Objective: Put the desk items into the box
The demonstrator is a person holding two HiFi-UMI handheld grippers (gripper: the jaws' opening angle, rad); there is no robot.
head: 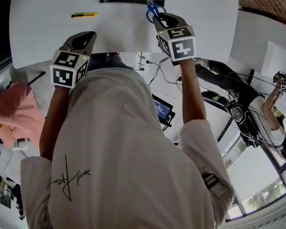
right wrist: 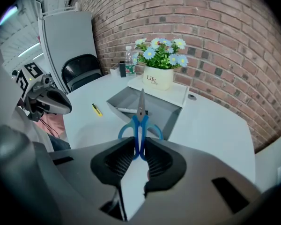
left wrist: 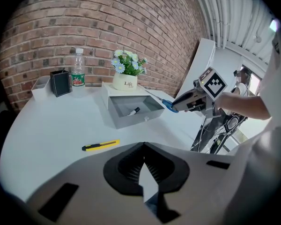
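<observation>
I am holding a two-jaw gripper in each hand over a white table (head: 47, 27). My right gripper (right wrist: 139, 154) is clamping blue-handled scissors (right wrist: 140, 125) by the handle loops, with the pads pressing on them from both sides. The blades are pointing away from me, reaching over the near right part of the open grey box (right wrist: 172, 112) at the far side of the table. A black marker (right wrist: 126, 110) is lying inside the box, on its floor. My left gripper (left wrist: 144, 167) is hanging over the near left edge of the table with its jaws closed together and nothing between them. A yellow knife (left wrist: 100, 146) is lying flat on the table, left of the box and well apart from it, between the box and my left gripper. Beyond the box, a pot of flowers (left wrist: 125, 78) is sitting against the brick wall, with a bottle (left wrist: 77, 74) and a black holder (left wrist: 60, 82) further left
</observation>
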